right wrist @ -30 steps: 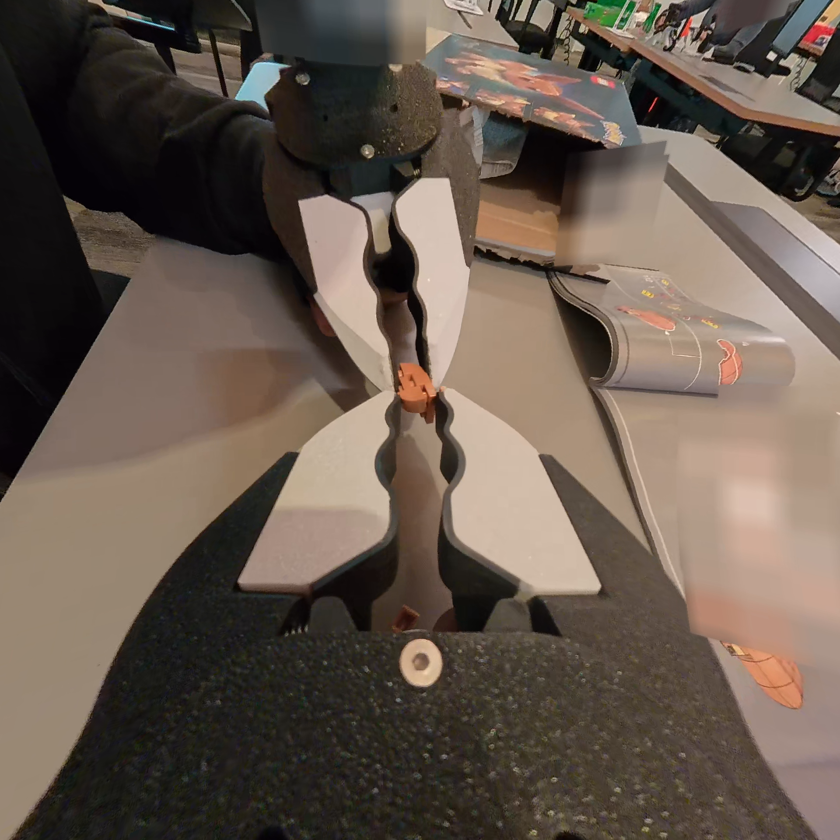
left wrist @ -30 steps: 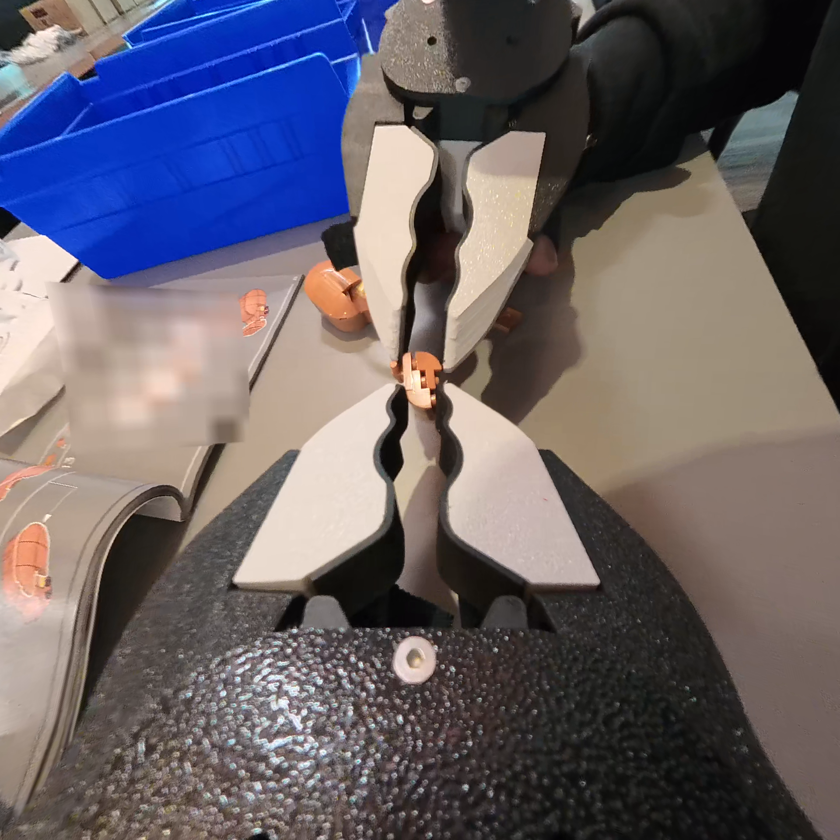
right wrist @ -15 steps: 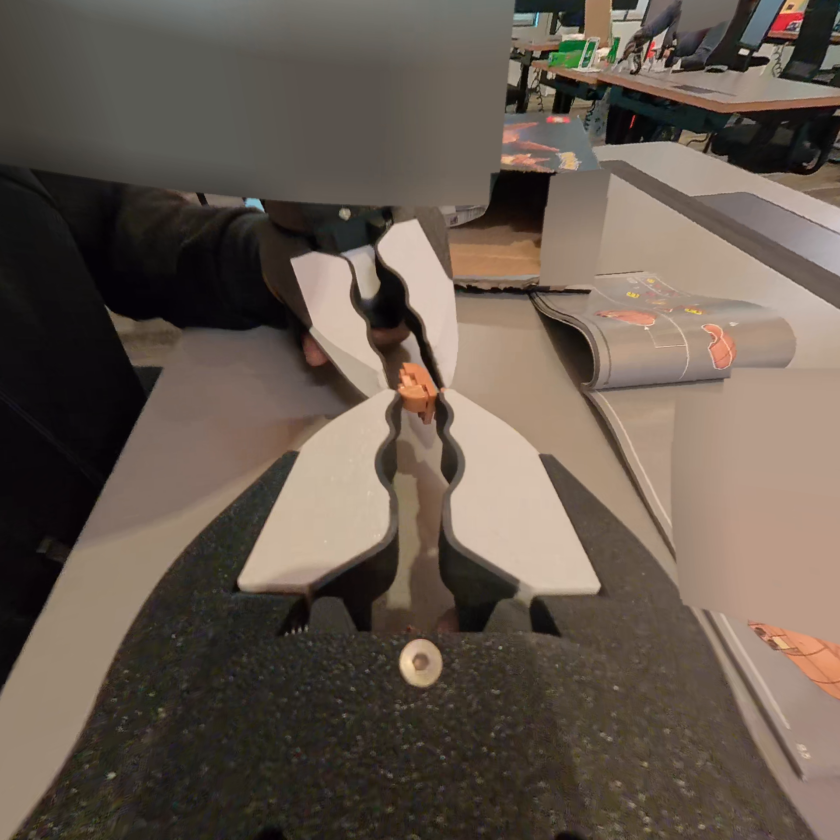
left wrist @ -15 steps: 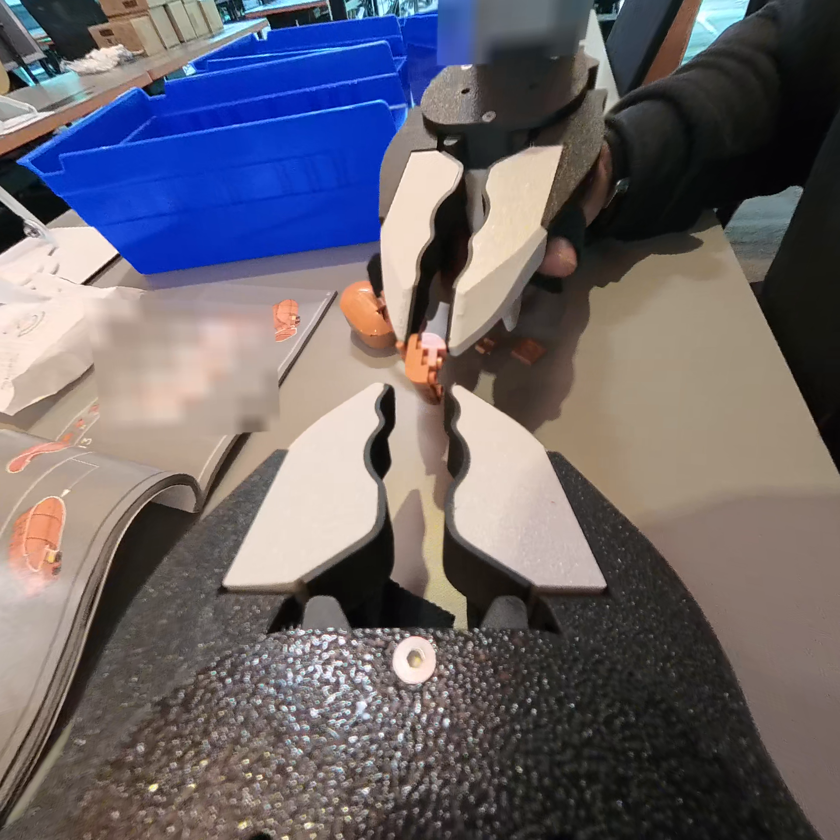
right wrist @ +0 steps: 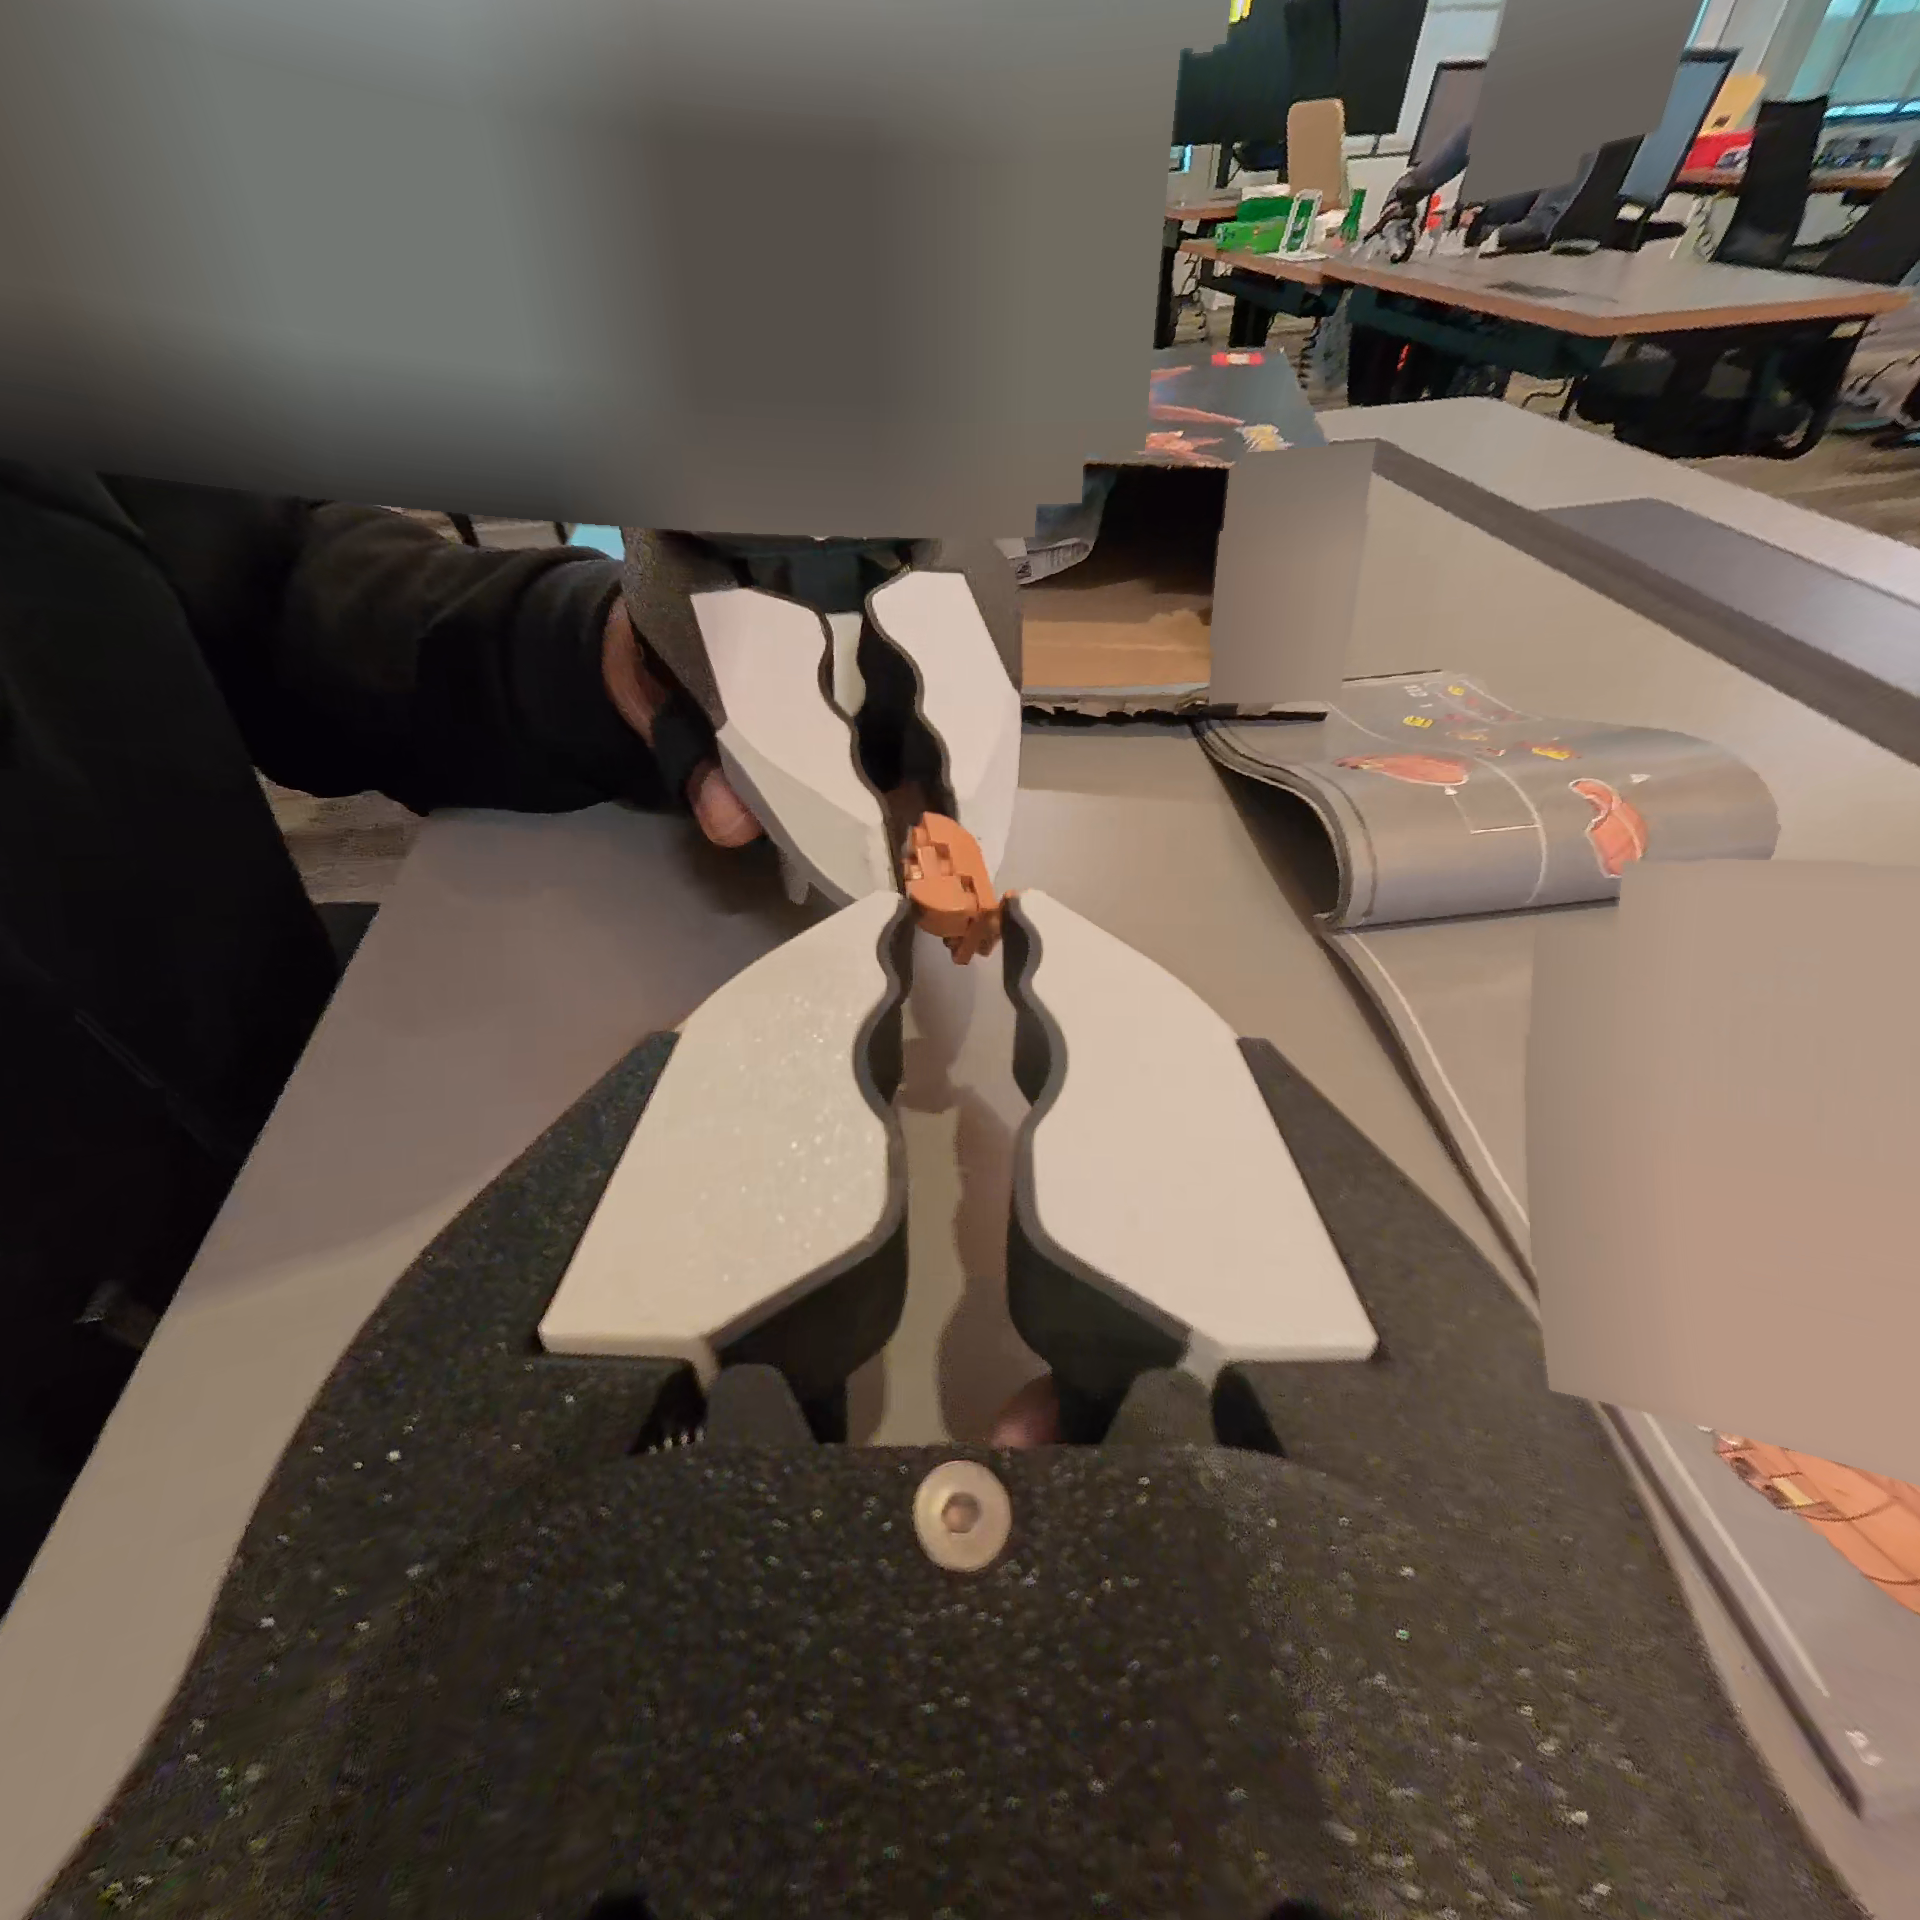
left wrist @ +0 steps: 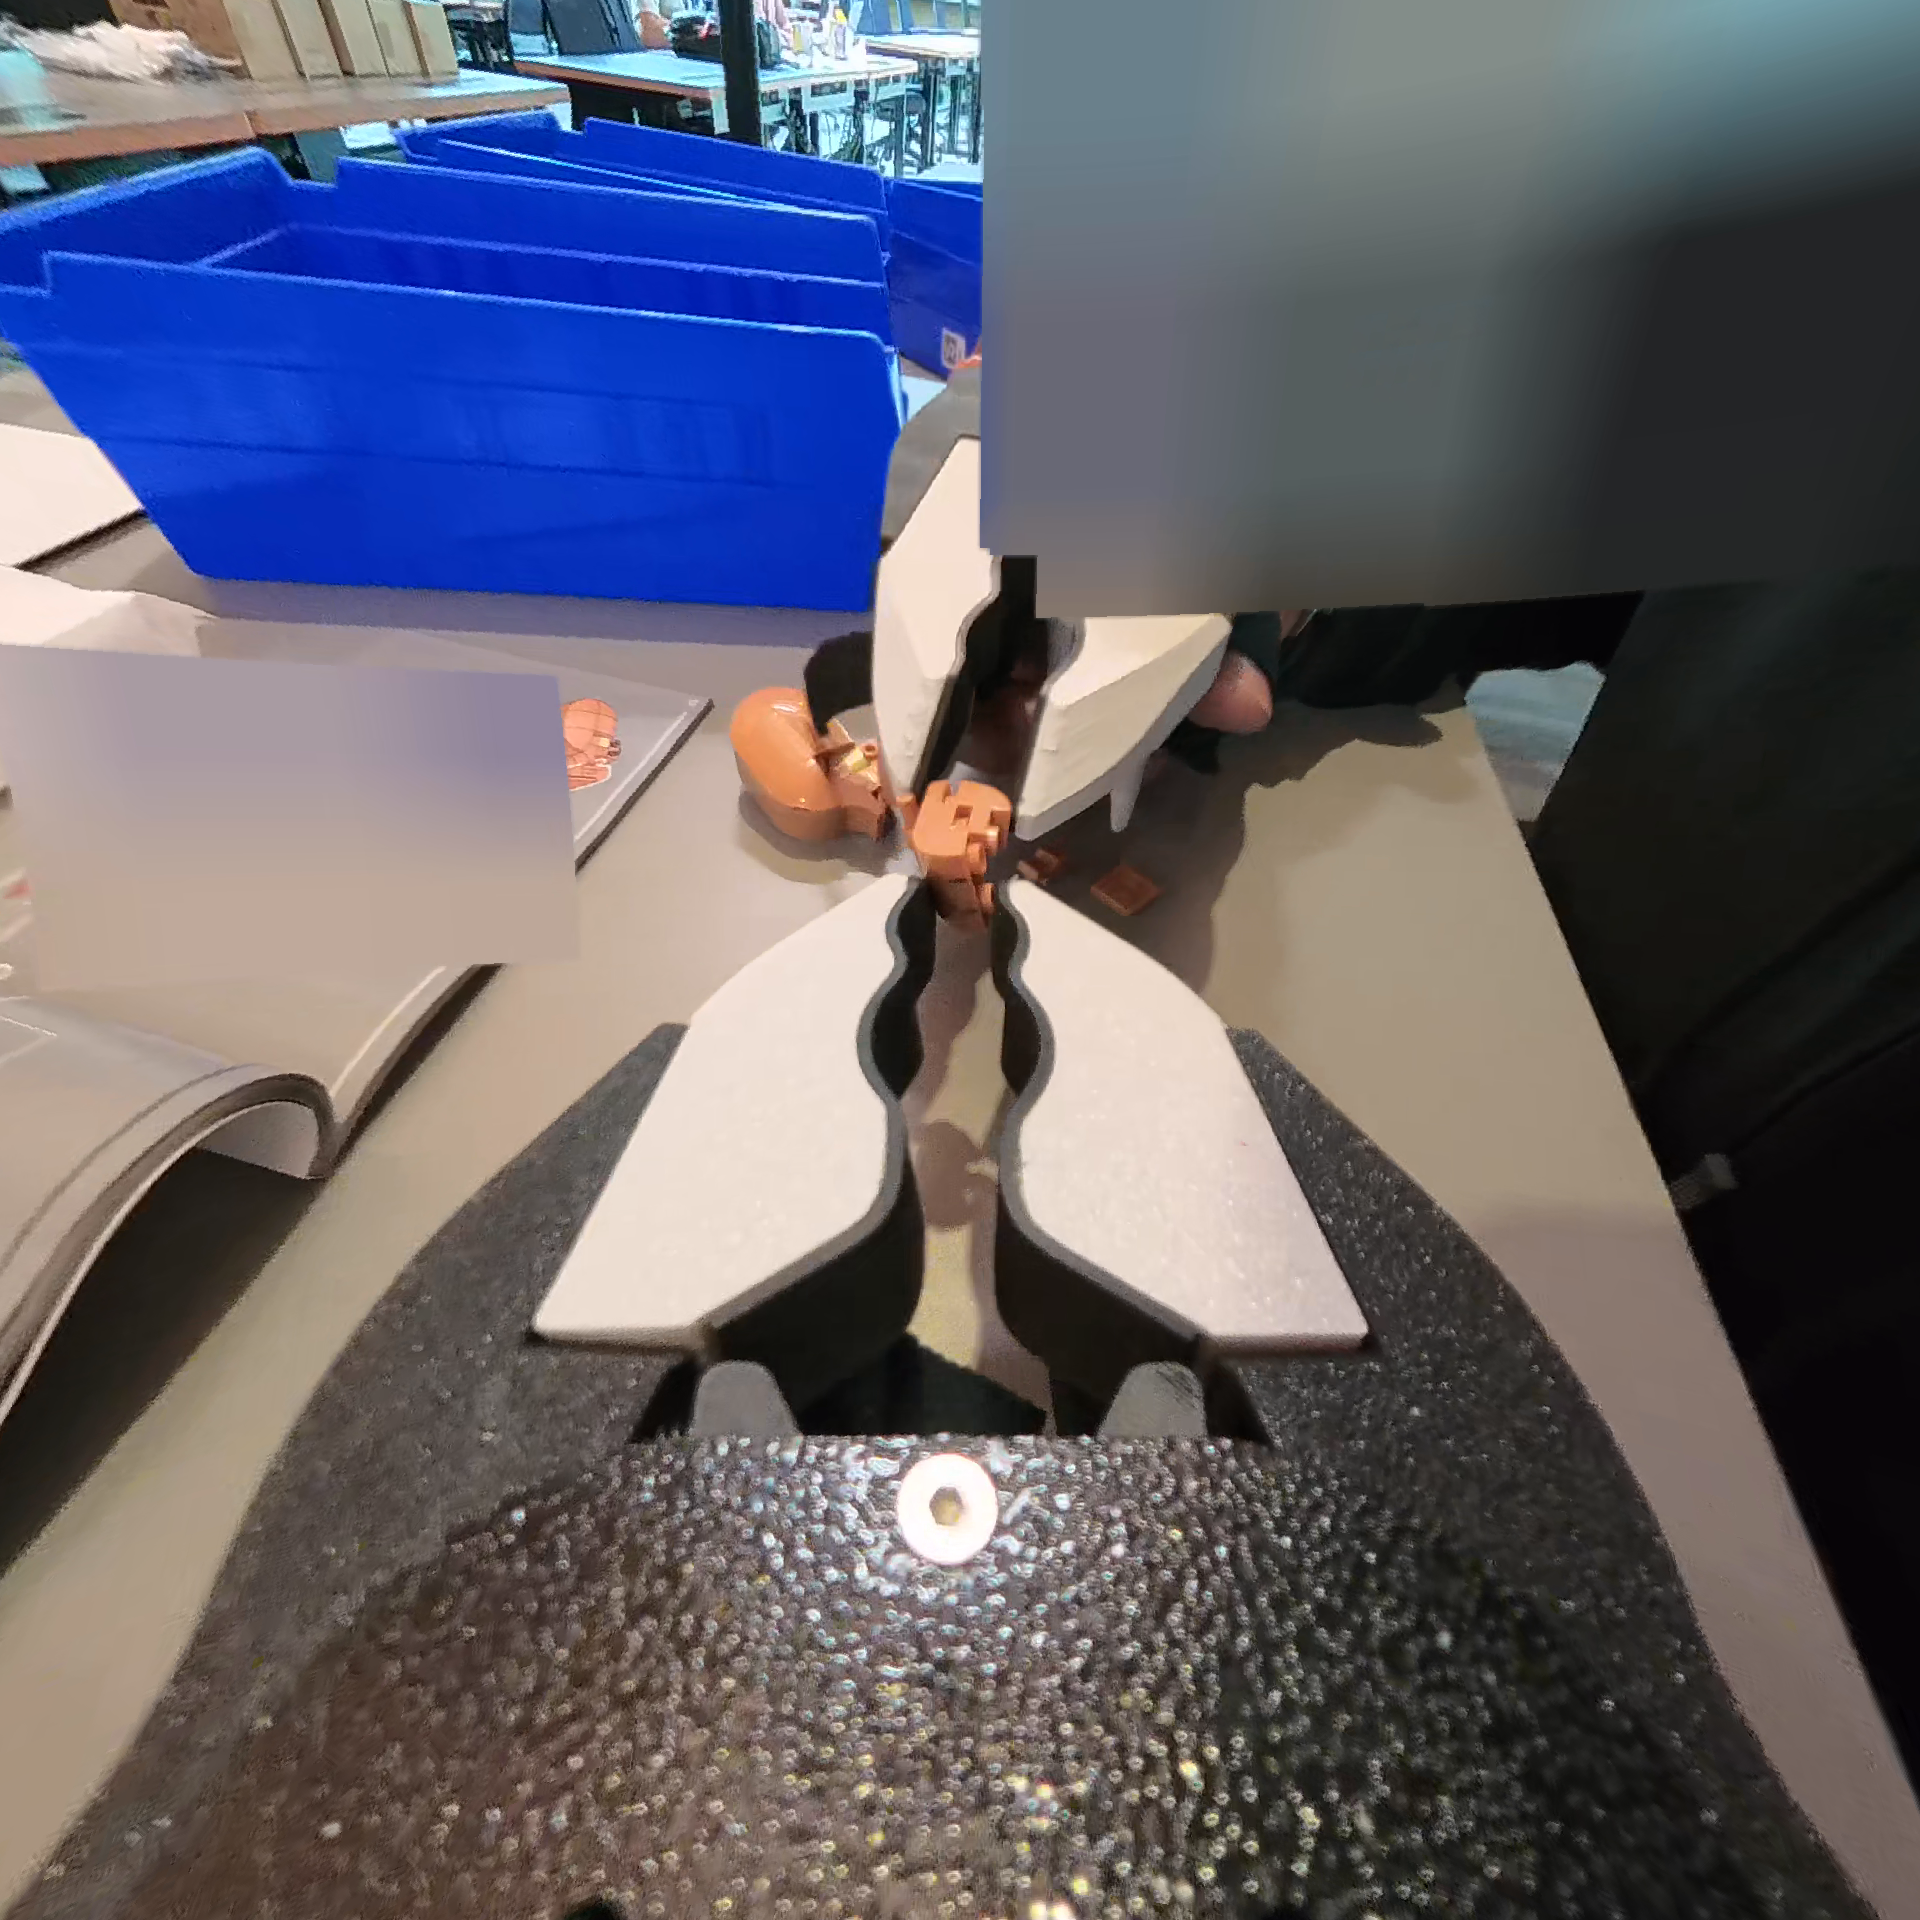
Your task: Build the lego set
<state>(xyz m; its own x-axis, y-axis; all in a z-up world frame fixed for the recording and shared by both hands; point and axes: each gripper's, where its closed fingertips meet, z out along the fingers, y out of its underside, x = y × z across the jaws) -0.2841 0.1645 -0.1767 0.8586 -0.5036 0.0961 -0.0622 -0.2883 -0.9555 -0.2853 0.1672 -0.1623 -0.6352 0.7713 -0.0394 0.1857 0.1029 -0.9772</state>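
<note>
Both my left gripper [left wrist: 954, 894] and right gripper [right wrist: 951, 909] are nearly closed on one small orange-brown brick sub-assembly [left wrist: 958, 844], held above the grey worktop [left wrist: 1299, 935]. Risk, as I judge it: uneven pull twists the bricks apart, dropping pieces.

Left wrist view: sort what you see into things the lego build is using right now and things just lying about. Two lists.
In use:
- left gripper
- right gripper
- small orange lego assembly, pinched between both grippers' tips
- open instruction booklet

Lying about:
- larger rounded orange lego piece on the table
- small loose brown plate
- blue bins
</note>
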